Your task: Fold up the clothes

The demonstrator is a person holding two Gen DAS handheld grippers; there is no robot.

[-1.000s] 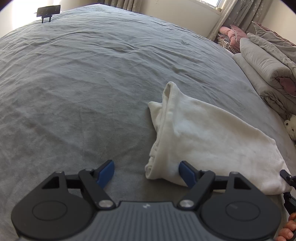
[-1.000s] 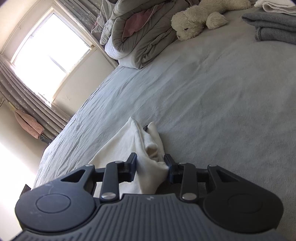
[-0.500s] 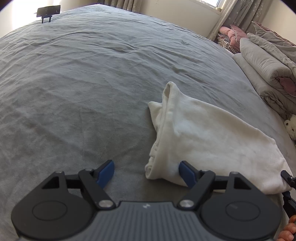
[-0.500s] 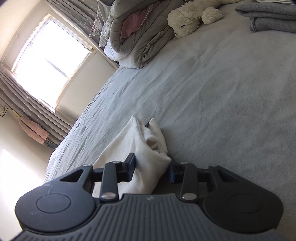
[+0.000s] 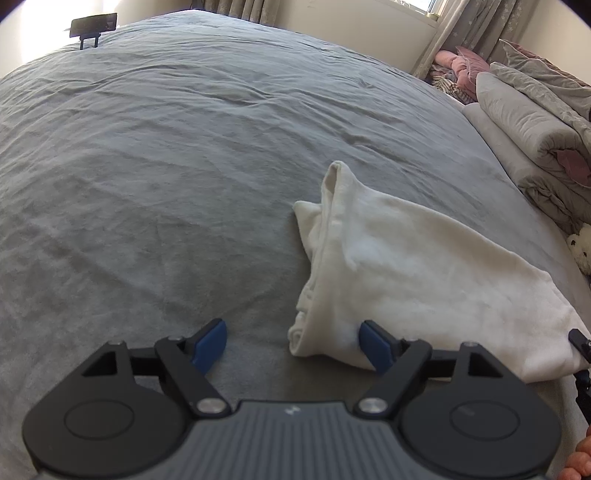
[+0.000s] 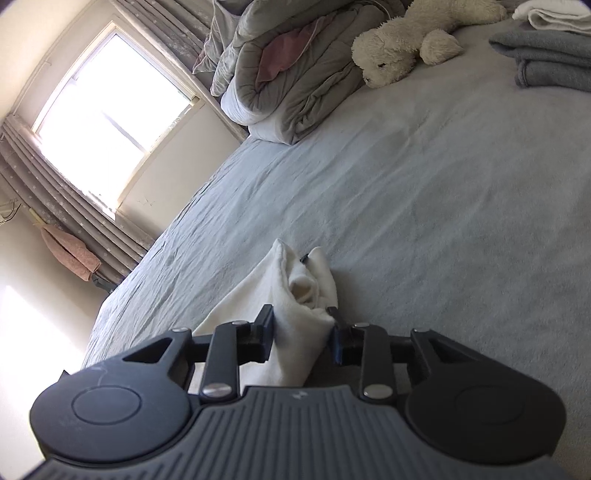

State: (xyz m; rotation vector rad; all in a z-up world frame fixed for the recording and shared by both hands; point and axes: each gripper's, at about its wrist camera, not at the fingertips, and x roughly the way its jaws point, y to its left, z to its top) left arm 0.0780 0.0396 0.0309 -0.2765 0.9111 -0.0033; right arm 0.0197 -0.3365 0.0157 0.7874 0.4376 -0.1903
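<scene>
A cream-white garment (image 5: 424,273) lies folded lengthwise on the grey bed cover (image 5: 184,166). My left gripper (image 5: 291,345) stands open and wide at the garment's near-left corner. Its right blue pad (image 5: 373,345) rests against the cloth, while the left pad (image 5: 210,345) is well clear over bare cover. At the garment's other end (image 6: 295,295), my right gripper (image 6: 301,330) is shut on the bunched cloth, with both pads pressing its sides. A tip of that right gripper (image 5: 580,341) shows at the left wrist view's right edge.
A rolled grey duvet (image 6: 295,74) with a pink piece lies at the bed's head. Beside it are a cream plush toy (image 6: 399,51) and folded grey towels (image 6: 546,62). A dark stand (image 5: 92,27) sits at the far bed edge. Wide bare cover stretches left of the garment.
My right gripper's jaws have narrowed onto the garment's end and its view has shifted slightly. The left gripper and the rest of the garment have stayed put.
</scene>
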